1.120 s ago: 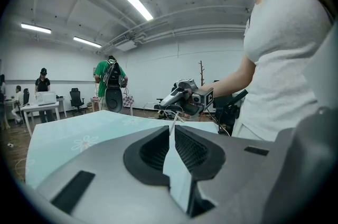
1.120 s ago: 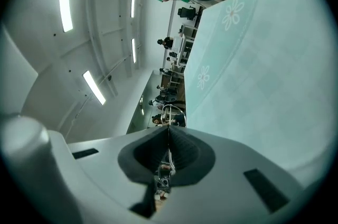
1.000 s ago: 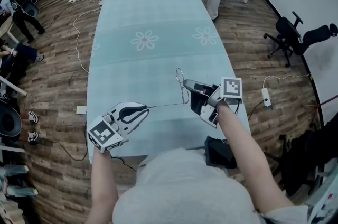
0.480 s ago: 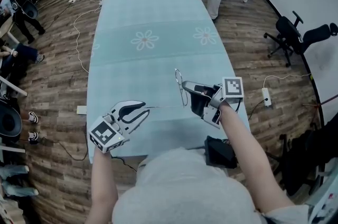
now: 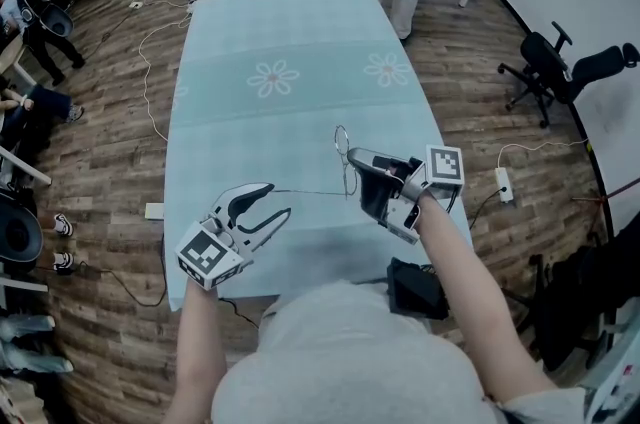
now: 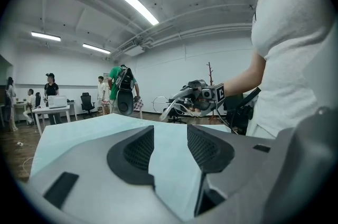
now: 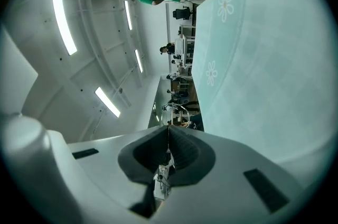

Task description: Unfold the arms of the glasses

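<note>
Starting at the left: the left gripper (image 5: 277,201) is held low over the near end of the table (image 5: 280,32), pointed toward the right one. Its jaws have just been opening and are now spread wide. In the left gripper view only pale blue cloth is seen between the pads (image 6: 140,151), so nothing is gripped there. It looks like a release made on purpose, probably because this side's pull is done.

Moving right, one thin wire temple arm (image 5: 315,193) is stretched out almost straight from the frame toward the left gripper. Its free tip ends just beside the upper jaw, though whether the two touch can't be told from the head view. That arm can fairly be called unfolded. The second arm can't be made out, so how much of the job is left isn't clear.

Further right, the glasses (image 5: 342,152) are kept up off the table, with one round lens rim sticking up above the grip. They're pinched near the hinge end by the right gripper (image 5: 356,167). Its jaws are closed tight on thin metal, as seen in the right gripper view. The frame is likely clamped like this so it stays steady while the other side gets worked. A light touch is probably needed, since wire this thin can bend.
</note>
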`<state>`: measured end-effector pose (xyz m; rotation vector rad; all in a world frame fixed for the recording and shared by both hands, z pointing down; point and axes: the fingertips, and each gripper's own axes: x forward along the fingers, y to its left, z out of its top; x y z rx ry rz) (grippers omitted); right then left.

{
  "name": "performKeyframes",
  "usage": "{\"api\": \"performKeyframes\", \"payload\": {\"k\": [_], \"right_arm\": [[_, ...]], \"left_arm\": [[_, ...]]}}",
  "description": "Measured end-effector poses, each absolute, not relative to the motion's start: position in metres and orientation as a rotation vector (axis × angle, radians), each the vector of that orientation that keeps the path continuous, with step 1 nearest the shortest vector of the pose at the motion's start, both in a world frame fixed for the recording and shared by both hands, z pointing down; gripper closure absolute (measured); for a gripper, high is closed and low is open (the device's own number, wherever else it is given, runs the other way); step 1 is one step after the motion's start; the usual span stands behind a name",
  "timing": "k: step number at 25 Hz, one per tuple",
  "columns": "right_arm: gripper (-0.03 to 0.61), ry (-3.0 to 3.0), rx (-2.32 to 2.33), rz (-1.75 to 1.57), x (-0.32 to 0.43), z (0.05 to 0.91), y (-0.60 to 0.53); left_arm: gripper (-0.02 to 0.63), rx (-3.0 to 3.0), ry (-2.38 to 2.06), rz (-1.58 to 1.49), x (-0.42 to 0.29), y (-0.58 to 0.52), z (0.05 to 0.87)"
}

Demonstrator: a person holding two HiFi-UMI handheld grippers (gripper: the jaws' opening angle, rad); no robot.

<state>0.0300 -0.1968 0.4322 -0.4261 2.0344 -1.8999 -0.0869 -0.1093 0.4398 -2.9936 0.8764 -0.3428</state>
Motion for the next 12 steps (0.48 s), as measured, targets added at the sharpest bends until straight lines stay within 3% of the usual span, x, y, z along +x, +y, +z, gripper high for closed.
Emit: {"api": "performKeyframes", "payload": {"k": [12], "right_arm": [[0.568, 1.724, -0.401, -1.888, 0.028, 0.431, -0.204]], "left_arm": [[0.427, -2.905, 0.954, -0.200, -0.047, -0.117, 0.434]]}}
